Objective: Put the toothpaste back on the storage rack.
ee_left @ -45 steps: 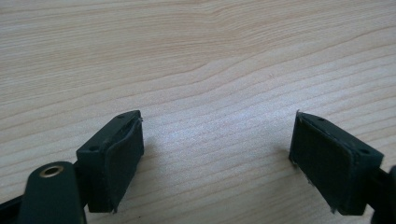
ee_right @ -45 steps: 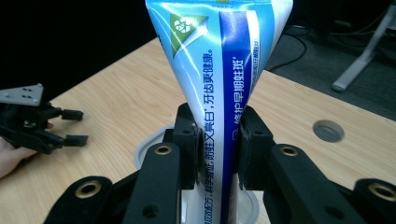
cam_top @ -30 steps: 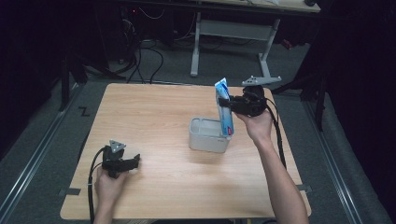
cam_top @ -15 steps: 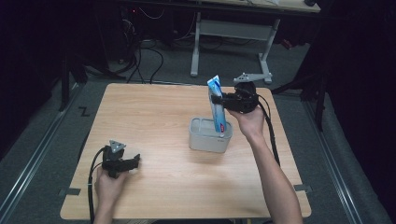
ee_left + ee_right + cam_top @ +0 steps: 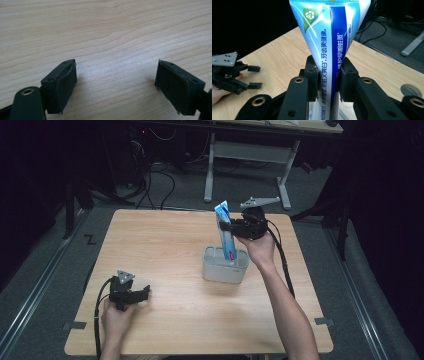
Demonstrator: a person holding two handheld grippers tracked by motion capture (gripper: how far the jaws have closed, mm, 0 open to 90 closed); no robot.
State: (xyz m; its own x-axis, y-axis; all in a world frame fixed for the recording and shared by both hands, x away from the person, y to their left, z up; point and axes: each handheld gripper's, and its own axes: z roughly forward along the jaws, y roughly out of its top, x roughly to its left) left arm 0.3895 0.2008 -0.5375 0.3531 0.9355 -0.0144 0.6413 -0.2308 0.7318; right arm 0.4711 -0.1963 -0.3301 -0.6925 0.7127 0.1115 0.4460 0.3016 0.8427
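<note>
A: What differs from a second ago?

B: The right gripper (image 5: pixel 231 226) has carried the toothpaste tube (image 5: pixel 227 231) from the right edge of the grey holder (image 5: pixel 224 265) to a spot over it, and the tube has gone from leaning to nearly upright, its lower end now down inside the holder's right-hand compartment. The left gripper (image 5: pixel 141 293) has stayed put at the lower left of the high view.

A: And the surface, the room?

B: A light wooden table (image 5: pixel 165 250) with visible grain (the left gripper view looks straight down on it). Beyond its far edge, at the top of the high view, the floor is dark grey, with black cables (image 5: pixel 155 180) and the white legs of another desk (image 5: pixel 247 155). The rest of the room is in shadow.

A: Where does the tube sit relative to the fingers?

B: In the right gripper view the tube (image 5: pixel 329 42) rises between the two black pads (image 5: pixel 345 80), which press on its narrower middle from both sides; its wide crimped end fans out above them toward the top of the frame. So the right jaws are pinching the tube.

A: The left ones?

B: Spread wide apart over bare wood with nothing between them; the same gripper (image 5: pixel 253 76) shows at the left edge of the right gripper view, jaws parted.
</note>
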